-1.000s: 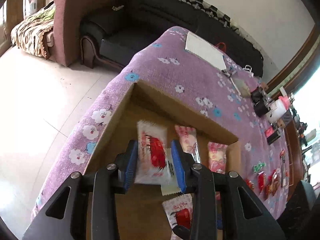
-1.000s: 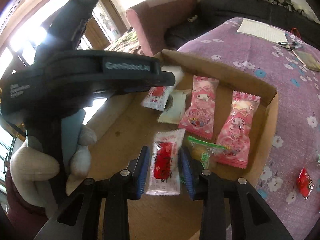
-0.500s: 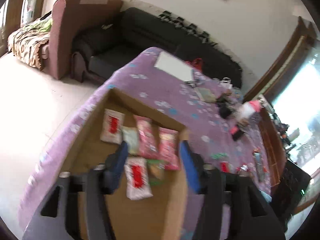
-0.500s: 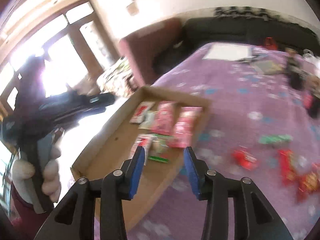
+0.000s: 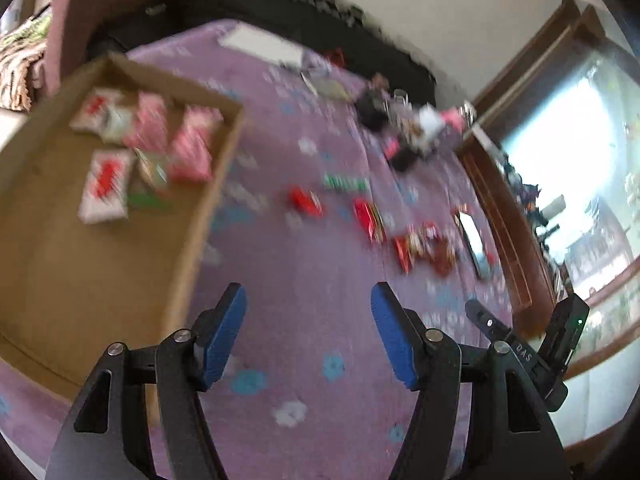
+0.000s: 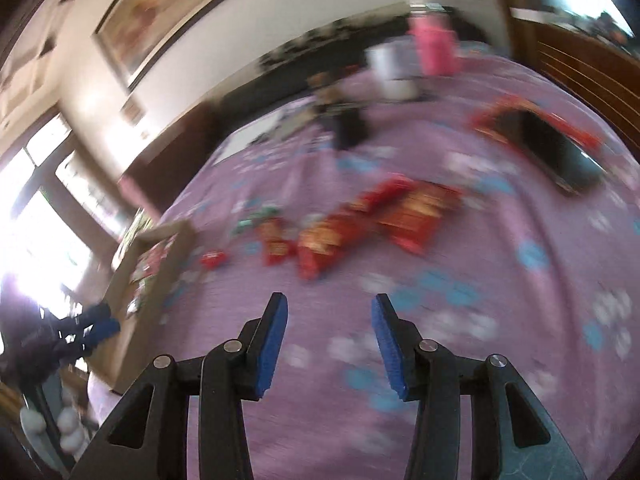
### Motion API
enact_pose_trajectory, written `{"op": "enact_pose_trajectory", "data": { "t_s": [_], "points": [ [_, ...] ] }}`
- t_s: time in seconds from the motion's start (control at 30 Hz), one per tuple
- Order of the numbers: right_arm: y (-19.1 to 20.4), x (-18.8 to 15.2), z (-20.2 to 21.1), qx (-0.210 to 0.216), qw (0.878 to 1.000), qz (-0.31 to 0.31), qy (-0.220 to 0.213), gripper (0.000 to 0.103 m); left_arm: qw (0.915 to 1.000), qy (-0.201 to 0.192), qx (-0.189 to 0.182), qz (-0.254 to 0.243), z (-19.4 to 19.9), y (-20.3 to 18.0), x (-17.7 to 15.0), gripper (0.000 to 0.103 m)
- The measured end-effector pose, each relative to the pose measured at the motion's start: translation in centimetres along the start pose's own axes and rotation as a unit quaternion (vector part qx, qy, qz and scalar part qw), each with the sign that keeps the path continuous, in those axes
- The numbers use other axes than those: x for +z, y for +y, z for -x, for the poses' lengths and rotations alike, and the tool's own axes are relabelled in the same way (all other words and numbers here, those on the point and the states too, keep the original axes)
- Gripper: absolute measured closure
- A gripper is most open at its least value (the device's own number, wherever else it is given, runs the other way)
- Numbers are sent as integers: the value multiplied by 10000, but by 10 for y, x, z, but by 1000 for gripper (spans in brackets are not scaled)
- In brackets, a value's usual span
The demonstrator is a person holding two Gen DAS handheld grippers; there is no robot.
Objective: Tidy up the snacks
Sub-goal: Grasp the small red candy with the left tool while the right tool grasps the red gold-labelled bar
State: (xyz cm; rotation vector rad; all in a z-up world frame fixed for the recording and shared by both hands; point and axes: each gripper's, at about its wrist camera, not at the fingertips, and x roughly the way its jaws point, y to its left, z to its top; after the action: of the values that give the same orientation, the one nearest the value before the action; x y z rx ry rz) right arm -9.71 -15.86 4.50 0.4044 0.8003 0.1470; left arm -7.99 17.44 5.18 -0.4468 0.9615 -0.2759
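The left gripper [image 5: 308,336] and right gripper [image 6: 329,344] are seen with fingers spread and nothing between them, above the purple flowered tablecloth [image 5: 320,320]; "DAS" is read on a black part beside the left gripper. Farther off, loose red snack packets [image 6: 360,220] lie scattered on the cloth, their print blurred beyond reading. The cardboard box [image 5: 80,260] holds white-and-red and pink packets [image 5: 192,144], long axes mostly running away from the left camera.

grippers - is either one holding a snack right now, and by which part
Nothing is held. The left gripper and the right gripper are both open with bare purple cloth between their pads.
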Motion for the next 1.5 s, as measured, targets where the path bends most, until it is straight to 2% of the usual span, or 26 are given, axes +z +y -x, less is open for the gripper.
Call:
{"op": "enact_pose_trajectory", "data": {
  "t_s": [0.13,0.27,0.43,0.53,0.67,0.87,1.1,1.33,1.5],
  "points": [
    [-34,-16,7,-28,9991,-430,-35,56,9979,460,117,-433,-29,-33,-25,39],
    [-40,-16,14,143,9983,-514,-231,55,9932,807,-74,-834,-44,-66,-50,39],
    [-29,-20,8,60,9995,-234,-184,55,9896,942,-144,-1081,-45,-83,-76,39],
    [-25,-22,8,-29,9997,-81,-211,46,9880,957,-119,-1210,-34,-87,-90,39],
    [-23,-23,7,-281,9993,-25,-258,46,9887,868,-163,-1214,-18,-81,-101,39],
    [-27,-22,7,-500,9981,-154,-330,46,9915,719,-86,-1080,-8,-72,-99,39],
    [-29,-21,-5,-641,9978,-158,-38,45,9930,747,-107,-911,-12,-56,-94,39],
    [-34,-20,-2,-533,9982,-262,-59,45,9944,673,-21,-810,-19,-44,-79,39],
    [-18,-15,1,-369,9993,73,23,46,9936,590,-21,-960,-13,-42,-59,39]
  ]
}}
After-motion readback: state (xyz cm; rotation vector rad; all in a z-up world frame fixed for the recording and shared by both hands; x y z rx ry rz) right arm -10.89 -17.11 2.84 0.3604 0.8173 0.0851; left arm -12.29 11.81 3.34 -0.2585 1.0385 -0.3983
